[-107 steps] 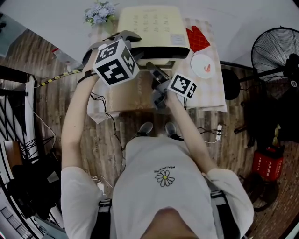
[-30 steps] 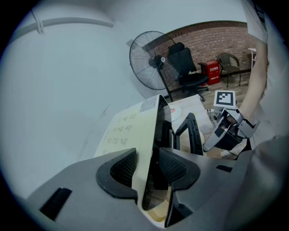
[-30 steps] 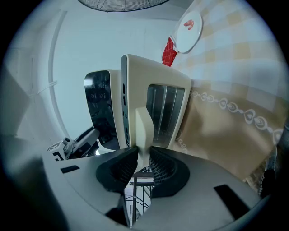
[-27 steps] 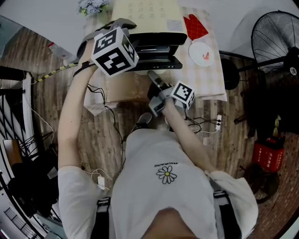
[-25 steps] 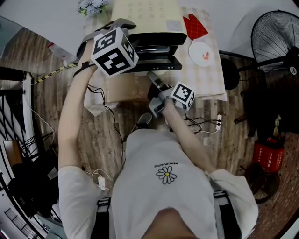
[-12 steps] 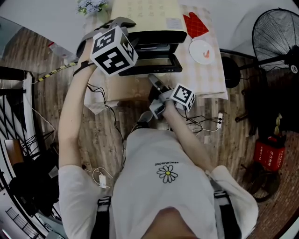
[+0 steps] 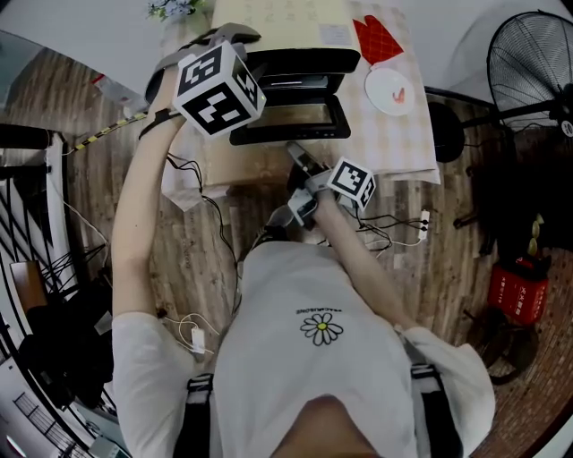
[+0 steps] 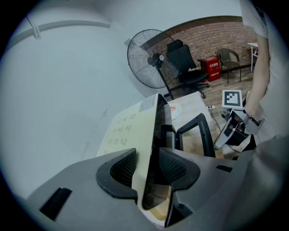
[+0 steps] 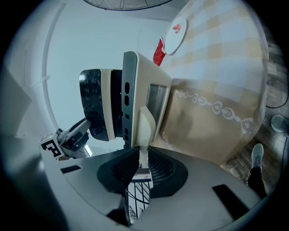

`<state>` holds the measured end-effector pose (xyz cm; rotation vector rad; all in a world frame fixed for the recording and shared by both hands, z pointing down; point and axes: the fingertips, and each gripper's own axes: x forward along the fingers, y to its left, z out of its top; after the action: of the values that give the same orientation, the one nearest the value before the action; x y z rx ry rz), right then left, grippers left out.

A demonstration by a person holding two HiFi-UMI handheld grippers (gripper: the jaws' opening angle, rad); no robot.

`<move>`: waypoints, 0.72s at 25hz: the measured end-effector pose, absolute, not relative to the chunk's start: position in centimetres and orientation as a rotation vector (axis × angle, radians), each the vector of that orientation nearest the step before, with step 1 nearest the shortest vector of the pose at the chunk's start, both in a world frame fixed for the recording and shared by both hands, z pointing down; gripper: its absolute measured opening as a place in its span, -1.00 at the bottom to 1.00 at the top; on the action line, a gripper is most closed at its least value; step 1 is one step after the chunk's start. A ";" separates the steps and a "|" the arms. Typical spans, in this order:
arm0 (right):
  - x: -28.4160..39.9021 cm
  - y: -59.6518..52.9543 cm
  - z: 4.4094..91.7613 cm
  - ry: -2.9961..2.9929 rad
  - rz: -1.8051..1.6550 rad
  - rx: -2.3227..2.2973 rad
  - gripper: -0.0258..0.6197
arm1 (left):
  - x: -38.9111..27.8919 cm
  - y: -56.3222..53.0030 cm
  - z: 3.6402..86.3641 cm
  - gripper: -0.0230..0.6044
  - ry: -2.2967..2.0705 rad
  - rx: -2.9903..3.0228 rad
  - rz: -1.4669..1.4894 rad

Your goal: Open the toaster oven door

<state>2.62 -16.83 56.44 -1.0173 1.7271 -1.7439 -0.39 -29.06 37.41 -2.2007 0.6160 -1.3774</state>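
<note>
Toaster oven cut off by the top edge (its print unreadable), jaws of the left gripper behind its marker cube in the head view

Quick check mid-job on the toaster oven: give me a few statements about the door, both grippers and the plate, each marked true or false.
1. The toaster oven door is swung open. True.
2. The right gripper is empty. False: it is closed on the door handle, and its jaws have just closed further with the handle between them.
3. In the head view, the plate lies left of the oven. False: it lies to the oven's right on the checked cloth, next to the red oven mitt.
4. The left gripper is at the oven's top edge. True: that edge runs between its jaws.
</note>
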 end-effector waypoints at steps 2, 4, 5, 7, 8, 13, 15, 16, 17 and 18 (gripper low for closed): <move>2.6 -16.6 56.7 1.729 -1.754 -1.023 -0.75 | -0.4 -29.1 37.5 -0.38 0.613 -2.198 -1.383; 2.5 -16.5 56.9 1.728 -1.762 -1.025 -0.76 | -0.4 -29.2 37.4 -0.38 0.611 -2.200 -1.381; 2.5 -16.5 57.0 1.725 -1.767 -1.024 -0.76 | -0.4 -29.2 37.4 -0.38 0.611 -2.201 -1.378; 2.4 -16.2 57.2 1.713 -1.780 -1.019 -0.77 | -0.5 -29.0 37.3 -0.38 0.613 -2.204 -1.369; 2.4 -16.0 57.4 1.709 -1.787 -1.020 -0.77 | -0.5 -29.0 37.3 -0.38 0.615 -2.205 -1.367; 2.4 -15.4 58.7 1.711 -1.813 -1.052 -0.81 | -0.5 -29.0 37.3 -0.38 0.616 -2.204 -1.360; 2.4 -15.3 59.0 1.719 -1.815 -1.060 -0.81 | -0.5 -29.1 37.2 -0.38 0.614 -2.207 -1.360; 2.4 -15.3 59.0 1.720 -1.818 -1.064 -0.81 | -0.5 -29.1 37.2 -0.38 0.613 -2.207 -1.361; 2.4 -15.3 59.2 1.718 -1.824 -1.067 -0.82 | -0.5 -29.1 37.2 -0.38 0.611 -2.207 -1.363; 2.4 -15.2 59.4 1.713 -1.833 -1.071 -0.82 | -0.5 -29.2 37.2 -0.38 0.610 -2.207 -1.365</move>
<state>2.36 -15.22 59.41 -1.0707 1.7126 -1.8326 -0.47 -29.16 37.21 -2.2067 0.6096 -1.3646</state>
